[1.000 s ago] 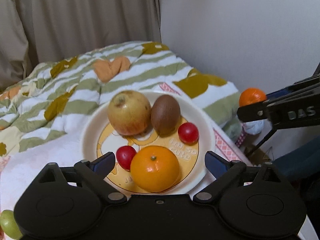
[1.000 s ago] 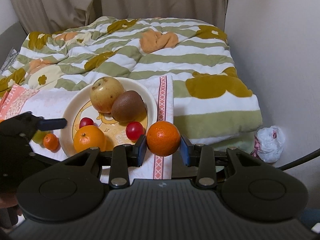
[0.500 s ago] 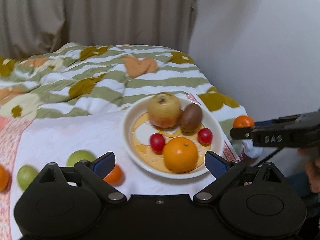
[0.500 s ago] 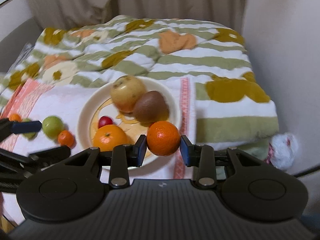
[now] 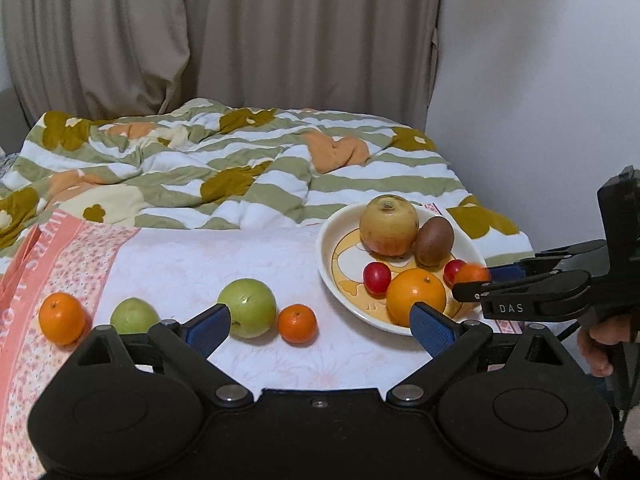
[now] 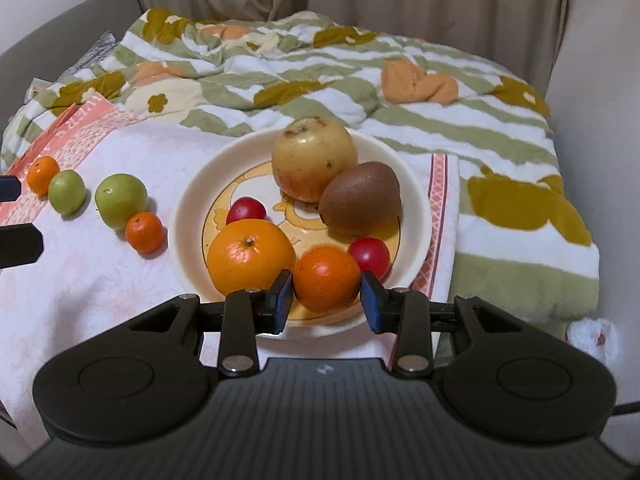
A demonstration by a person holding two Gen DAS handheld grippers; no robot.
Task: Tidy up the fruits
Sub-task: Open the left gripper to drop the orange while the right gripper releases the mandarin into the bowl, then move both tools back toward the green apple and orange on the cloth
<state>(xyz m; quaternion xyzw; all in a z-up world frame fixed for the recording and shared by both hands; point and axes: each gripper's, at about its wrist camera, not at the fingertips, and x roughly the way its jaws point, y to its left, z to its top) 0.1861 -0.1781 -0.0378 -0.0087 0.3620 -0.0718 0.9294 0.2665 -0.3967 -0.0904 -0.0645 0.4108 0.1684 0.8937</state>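
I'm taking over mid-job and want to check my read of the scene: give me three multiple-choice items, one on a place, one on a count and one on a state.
1. Where does the kiwi lie?
A. on the cloth among the green fruits
B. on the striped blanket
C. on the plate, beside the apple

2. How many fruits lie on the cloth outside the plate?
A. four
B. two
C. six

3. What state is the left gripper in?
A. shut on a green fruit
B. open, holding nothing
C. shut on the kiwi

Key:
1 C: the kiwi rests in the plate next to the apple.
2 A: two mandarins and two green fruits lie there.
3 B: its jaws stand wide apart with nothing between them.
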